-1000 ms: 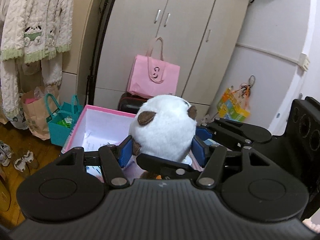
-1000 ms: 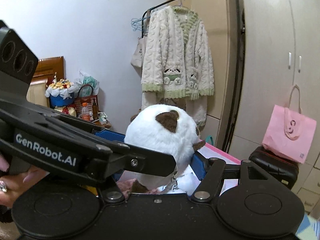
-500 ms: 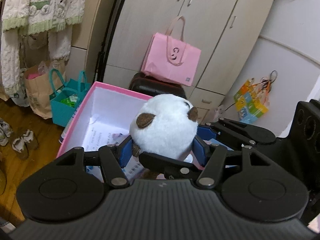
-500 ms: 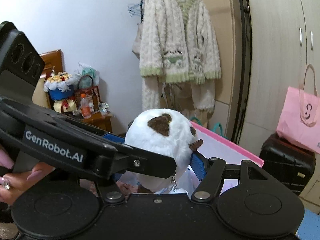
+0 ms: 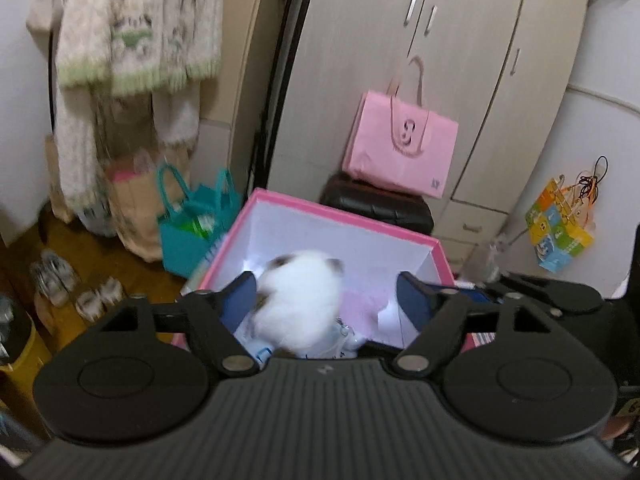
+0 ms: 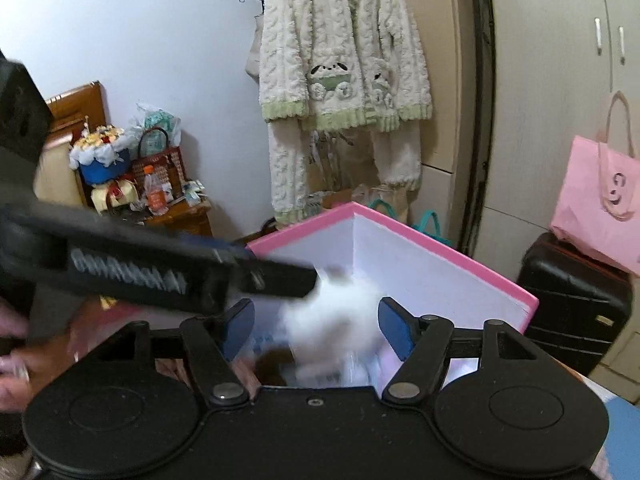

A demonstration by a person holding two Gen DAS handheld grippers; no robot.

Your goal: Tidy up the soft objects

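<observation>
Both tongs stand with their blue pads spread apart. The left tongs (image 5: 326, 298) have the fluffy white plush toy with brown ear patches (image 5: 298, 300) between their pads, close against the left pad and clear of the right one. The right tongs (image 6: 316, 328) frame the same toy, blurred here, with gaps on both sides. It sits inside the pink-rimmed cardboard box with white inner walls (image 5: 340, 236), at the near side, over some pale paper and clear plastic. Beyond the box a pink paper shopping bag (image 5: 402, 148) rests on a black hard suitcase (image 5: 378, 204) before the beige wardrobe doors (image 5: 420, 60). Far left, a cream knitted cardigan with green trim (image 6: 344, 52) hangs above a teal tote bag (image 5: 192, 224).
</observation>
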